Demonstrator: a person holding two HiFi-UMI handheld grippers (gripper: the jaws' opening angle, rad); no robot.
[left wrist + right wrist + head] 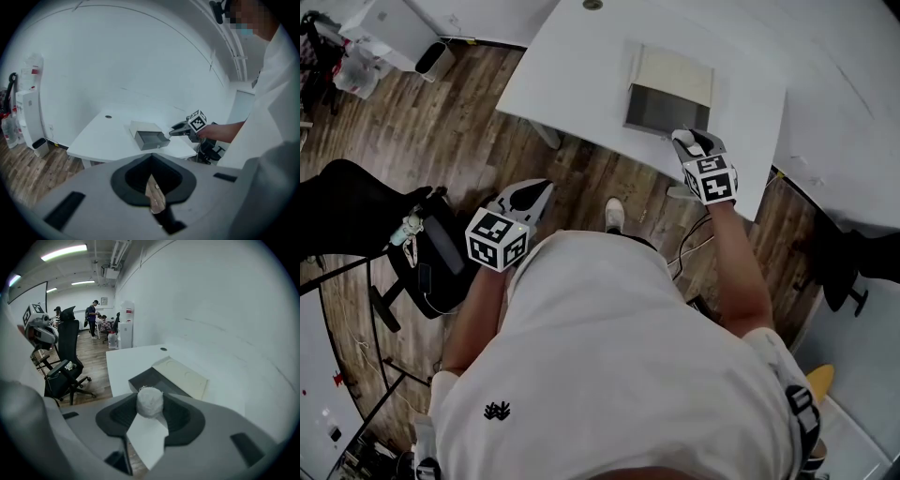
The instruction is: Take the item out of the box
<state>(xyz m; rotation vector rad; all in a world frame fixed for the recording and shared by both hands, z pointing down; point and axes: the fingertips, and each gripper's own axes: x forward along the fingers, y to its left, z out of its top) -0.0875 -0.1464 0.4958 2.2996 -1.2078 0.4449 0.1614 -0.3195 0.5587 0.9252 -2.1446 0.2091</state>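
Observation:
An open grey box (664, 111) with a cream lid (673, 71) behind it sits on the white table (572, 66). My right gripper (692, 142) hovers at the box's near right corner. It is shut on a small white fuzzy ball (150, 401), which sits between the jaw tips with the box (154, 378) just beyond. My left gripper (530, 195) hangs low over the wooden floor, away from the table, with its jaws together and nothing in them. The left gripper view shows the box (150, 139) and the right gripper (176, 131) from afar.
A black office chair (422, 253) stands on the floor to my left. A small bin (436, 58) and a white dispenser (28, 112) stand by the wall. Another white desk (853, 112) adjoins on the right. People (93, 312) stand far down the room.

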